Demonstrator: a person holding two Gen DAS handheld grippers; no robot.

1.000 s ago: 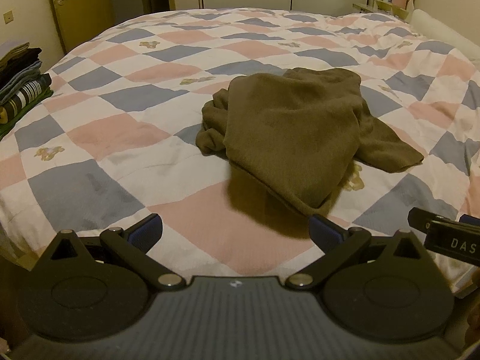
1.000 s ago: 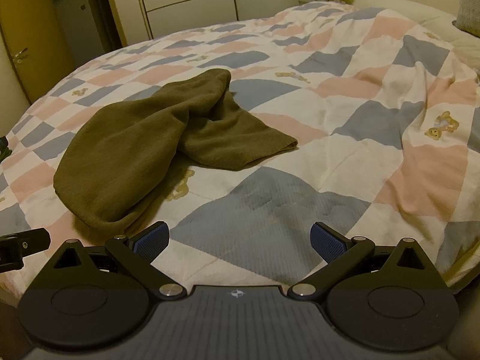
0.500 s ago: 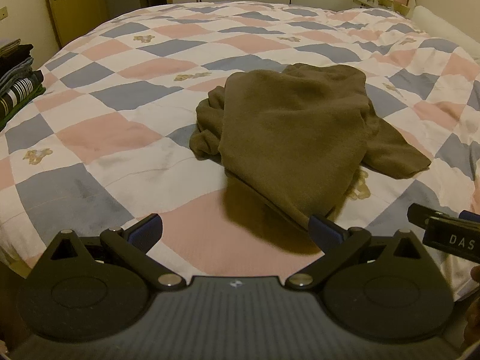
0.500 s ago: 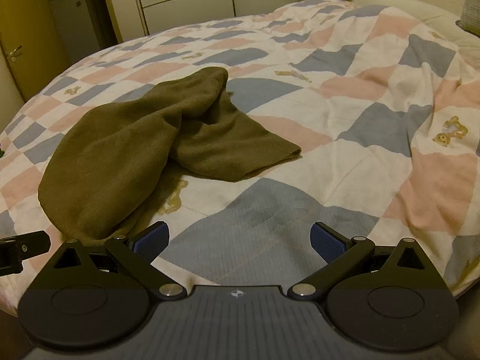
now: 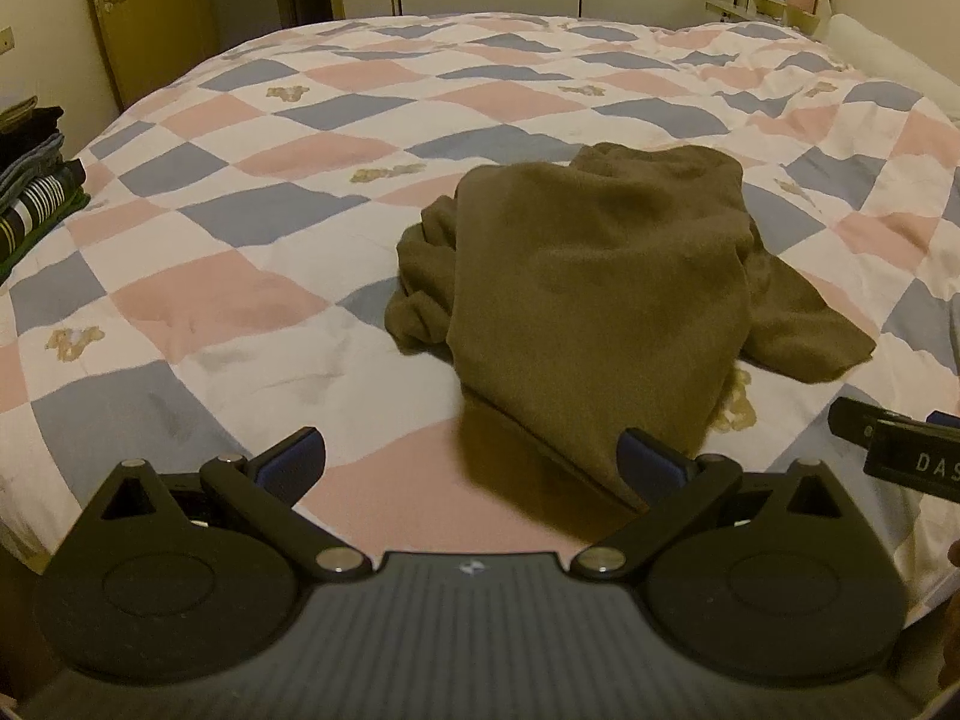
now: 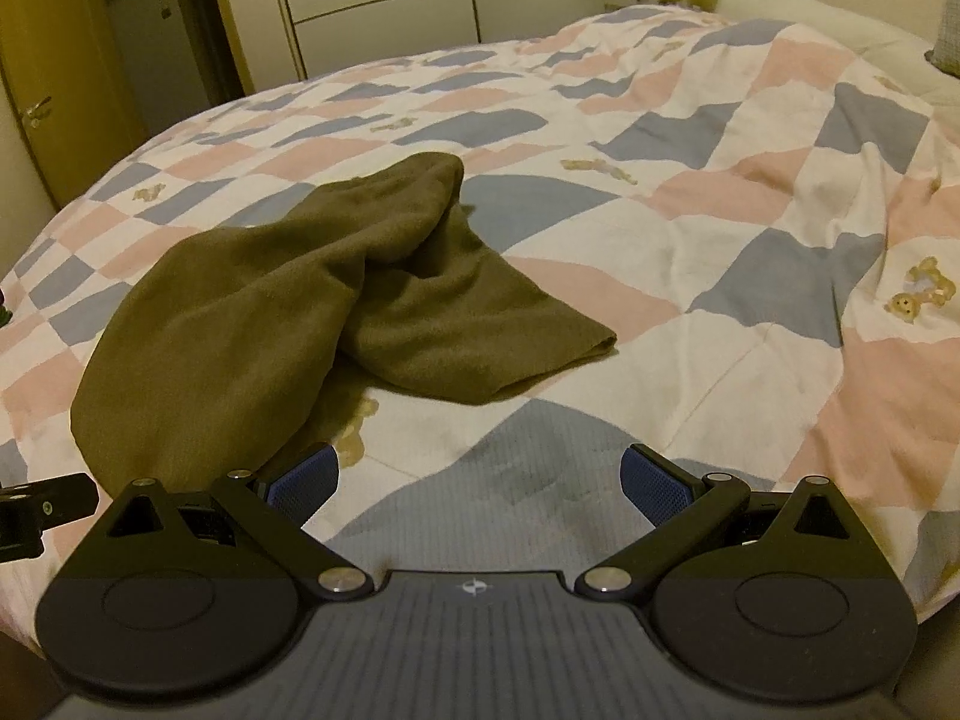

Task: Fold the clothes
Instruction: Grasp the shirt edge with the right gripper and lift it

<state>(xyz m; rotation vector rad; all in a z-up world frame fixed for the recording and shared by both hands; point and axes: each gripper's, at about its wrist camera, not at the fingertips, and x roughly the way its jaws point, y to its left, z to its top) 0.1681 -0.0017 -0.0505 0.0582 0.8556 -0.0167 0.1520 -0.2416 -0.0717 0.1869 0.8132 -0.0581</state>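
Observation:
An olive-brown garment [image 5: 594, 294] lies crumpled in a loose heap on the checked quilt, its near corner reaching toward me. It also shows in the right wrist view [image 6: 288, 318], left of centre. My left gripper [image 5: 474, 465] is open and empty, low over the bed's near edge, its right finger beside the garment's near corner. My right gripper [image 6: 480, 480] is open and empty, over a blue quilt patch just right of the garment. Part of the right gripper [image 5: 900, 450] shows at the left wrist view's right edge.
The bed has a pink, blue and white checked quilt [image 5: 240, 300]. A stack of folded clothes [image 5: 36, 180] sits at the far left. A door [image 5: 138, 18] and wardrobe fronts [image 6: 450, 6] stand behind the bed. A pillow [image 6: 840, 18] lies far right.
Both grippers have moved forward toward the garment, which now looks larger and closer in both views. The garment itself has not moved. Both grippers stay open.

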